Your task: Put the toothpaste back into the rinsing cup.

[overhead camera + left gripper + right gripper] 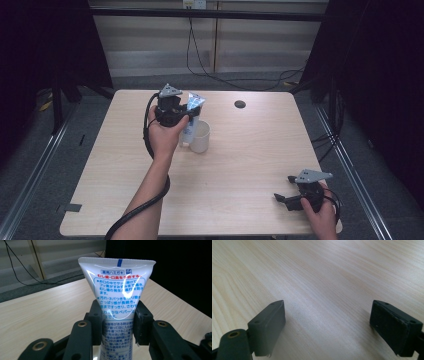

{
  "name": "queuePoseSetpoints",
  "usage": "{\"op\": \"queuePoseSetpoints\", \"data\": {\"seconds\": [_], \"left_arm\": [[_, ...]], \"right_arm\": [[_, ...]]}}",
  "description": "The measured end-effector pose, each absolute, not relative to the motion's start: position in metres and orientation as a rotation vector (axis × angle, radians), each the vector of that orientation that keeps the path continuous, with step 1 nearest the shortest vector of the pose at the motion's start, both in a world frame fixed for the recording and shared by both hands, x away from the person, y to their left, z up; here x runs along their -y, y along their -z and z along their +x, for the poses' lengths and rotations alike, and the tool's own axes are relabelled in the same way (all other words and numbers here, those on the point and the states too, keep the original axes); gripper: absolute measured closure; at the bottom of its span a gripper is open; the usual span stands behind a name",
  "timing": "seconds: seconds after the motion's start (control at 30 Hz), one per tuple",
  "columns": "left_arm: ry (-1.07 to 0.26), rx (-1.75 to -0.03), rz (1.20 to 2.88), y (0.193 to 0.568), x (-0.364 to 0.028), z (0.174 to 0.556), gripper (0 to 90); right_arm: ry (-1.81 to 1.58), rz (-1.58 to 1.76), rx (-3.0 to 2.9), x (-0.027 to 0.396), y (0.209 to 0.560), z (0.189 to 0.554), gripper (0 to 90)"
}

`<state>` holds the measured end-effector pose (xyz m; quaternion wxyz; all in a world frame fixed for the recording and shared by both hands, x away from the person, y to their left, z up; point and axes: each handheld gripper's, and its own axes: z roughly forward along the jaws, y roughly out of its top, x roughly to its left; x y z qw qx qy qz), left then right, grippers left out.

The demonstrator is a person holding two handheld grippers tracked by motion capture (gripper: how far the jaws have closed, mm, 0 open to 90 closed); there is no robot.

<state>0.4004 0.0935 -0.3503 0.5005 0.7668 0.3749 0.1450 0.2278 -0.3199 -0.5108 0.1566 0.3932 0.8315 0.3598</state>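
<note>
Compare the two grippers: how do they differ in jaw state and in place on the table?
The left gripper is shut on the toothpaste tube; the right gripper stands open with nothing between its jaws. The left gripper is raised beside the white cup at mid-table; the right gripper sits low at the table's near right corner. Both are black and hand-held.

The tube (pixel 117 297) bears Japanese print: above the fingers (pixel 96 315) a boxed "薬用ハミガキ", under it a red line starting "むし歯・口臭を", then blue lines running down between the fingers, too small to read surely.
</note>
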Motion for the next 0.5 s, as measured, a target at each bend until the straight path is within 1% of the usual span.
{"op": "queuePoseSetpoints", "data": {"seconds": [0.5], "left_arm": [[-0.354,-0.922,1.835,0.35,-0.087,0.41,65.6]], "right_arm": [[-1.033,1.129,-2.38,0.32,0.511,0.228,12.8]]}}
